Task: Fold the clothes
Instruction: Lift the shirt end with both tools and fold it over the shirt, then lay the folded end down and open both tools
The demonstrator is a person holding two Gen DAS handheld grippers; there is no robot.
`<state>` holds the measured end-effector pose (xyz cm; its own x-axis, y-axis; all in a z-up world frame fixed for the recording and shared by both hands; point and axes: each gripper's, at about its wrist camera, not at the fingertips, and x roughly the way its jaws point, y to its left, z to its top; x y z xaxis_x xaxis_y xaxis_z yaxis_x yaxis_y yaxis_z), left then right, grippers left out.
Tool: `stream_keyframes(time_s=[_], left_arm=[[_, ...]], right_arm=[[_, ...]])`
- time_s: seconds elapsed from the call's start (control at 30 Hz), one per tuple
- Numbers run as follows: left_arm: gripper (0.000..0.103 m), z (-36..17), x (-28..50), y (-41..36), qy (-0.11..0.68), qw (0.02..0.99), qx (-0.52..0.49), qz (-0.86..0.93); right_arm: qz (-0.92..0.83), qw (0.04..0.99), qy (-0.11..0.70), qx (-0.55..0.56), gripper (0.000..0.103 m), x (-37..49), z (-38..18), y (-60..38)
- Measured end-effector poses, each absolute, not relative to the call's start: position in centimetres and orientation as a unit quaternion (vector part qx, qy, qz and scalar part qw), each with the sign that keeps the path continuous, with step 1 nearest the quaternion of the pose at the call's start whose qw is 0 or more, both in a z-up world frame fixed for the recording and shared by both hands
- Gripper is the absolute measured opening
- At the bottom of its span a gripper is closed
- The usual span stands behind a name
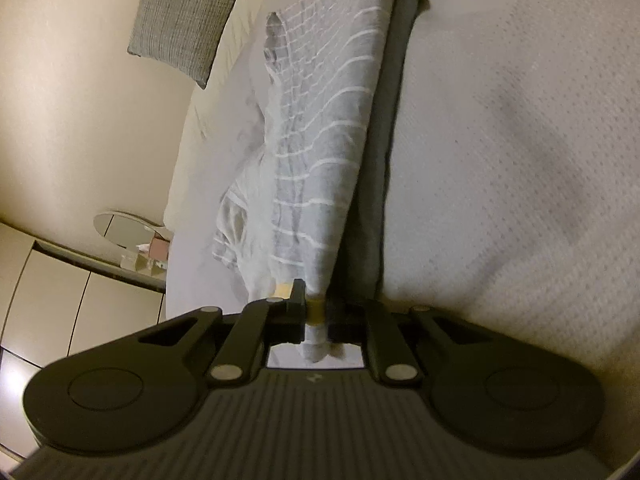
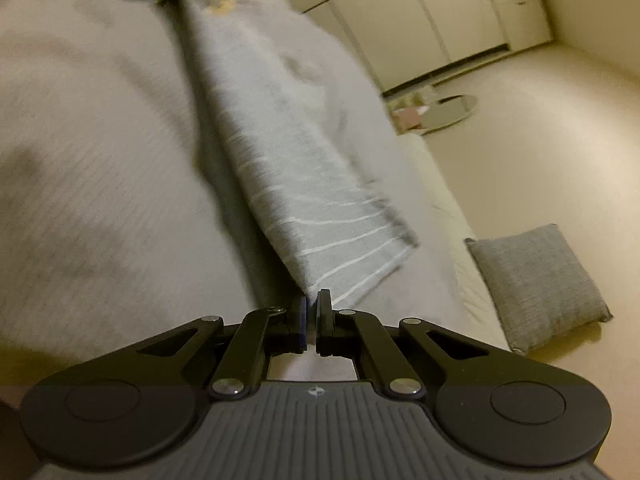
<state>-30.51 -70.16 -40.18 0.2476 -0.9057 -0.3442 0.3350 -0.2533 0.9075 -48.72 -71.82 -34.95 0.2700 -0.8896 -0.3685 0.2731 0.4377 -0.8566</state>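
a pale bed point(image 1: 520, 160) with a dotted, textured cover (its far edge blurred); a grey cushion point(image 1: 186, 16) rests at its side, against the mattress edge.

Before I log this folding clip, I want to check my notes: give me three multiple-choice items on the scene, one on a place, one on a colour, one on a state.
1. Where does the grey cushion lie?
A. on the cream sofa seat
B. on the round mirror
C. on the striped garment

2. What colour are the thin stripes on the striped garment?
A. red
B. white
C. black

3. What is the left hand-held gripper doing?
A. open, holding nothing
B. shut on the cushion
C. shut on the striped garment

Answers:
1 A, the cushion rests on the pale seat, apart from the cloth.
2 B, white lines cross the grey fabric.
3 C, the fingers pinch a corner of the cloth, which runs taut away from them.
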Motion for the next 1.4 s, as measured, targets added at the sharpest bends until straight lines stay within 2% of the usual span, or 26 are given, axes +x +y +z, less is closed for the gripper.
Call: stream_keyframes(time_s=[0.23,0.3,0.37,0.4,0.43,0.5,0.6,0.87,1.0,1.17,1.27,1.33,1.4], left_arm=[[0.011,-40.0,-30.1,-69.5,-0.231,0.569,0.561,-0.555],[0.014,-39.6,-29.9,-68.5,-0.224,0.582,0.554,-0.552],[0.016,-39.2,-29.8,-67.4,-0.223,0.593,0.545,-0.548],[0.016,-39.0,-29.8,-66.6,-0.227,0.598,0.541,-0.546],[0.02,-38.8,-30.1,-65.9,-0.234,0.6,0.536,-0.547],[0.028,-38.6,-30.8,-64.7,-0.253,0.594,0.525,-0.554],[0.031,-38.4,-32.0,-64.8,-0.262,0.586,0.514,-0.568],[0.027,-37.4,-30.6,-68.8,-0.126,0.635,0.462,-0.605],[0.026,-37.3,-30.2,-68.3,-0.1,0.647,0.46,-0.6],[0.026,-36.0,-29.8,-66.9,-0.061,0.676,0.436,-0.59],[0.03,-34.9,-30.6,-65.9,-0.02,0.693,0.404,-0.597],[0.039,-34.3,-31.3,-65.5,0.011,0.698,0.379,-0.608],[0.043,-33.9,-31.8,-65.4,0.05,0.702,0.349,-0.619]], right_arm=[[-0.415,0.72,0.445,-0.334,0.0,-49.3,-34.8,-71.1],[-0.421,0.722,0.441,-0.326,0.0,-49.9,-34.7,-70.5],[-0.427,0.726,0.434,-0.319,0.003,-50.5,-34.5,-69.6],[-0.429,0.729,0.429,-0.317,0.009,-50.8,-34.2,-69.4],[-0.43,0.732,0.424,-0.315,0.013,-50.9,-34.0,-69.0],[-0.432,0.74,0.413,-0.308,0.013,-51.1,-33.5,-68.2],[-0.436,0.759,0.393,-0.281,0.013,-50.6,-32.5,-68.2],[-0.471,0.815,0.326,-0.091,0.013,-50.5,-29.7,-71.7],[-0.472,0.808,0.346,-0.075,0.013,-50.8,-30.8,-72.2],[-0.486,0.814,0.318,-0.029,0.016,-52.1,-30.3,-70.7],[-0.486,0.817,0.311,0.008,0.022,-52.3,-30.3,-70.7],[-0.489,0.819,0.296,0.055,0.025,-52.7,-30.1,-71.1],[-0.492,0.819,0.27,0.117,0.027,-53.3,-29.5,-71.1]])
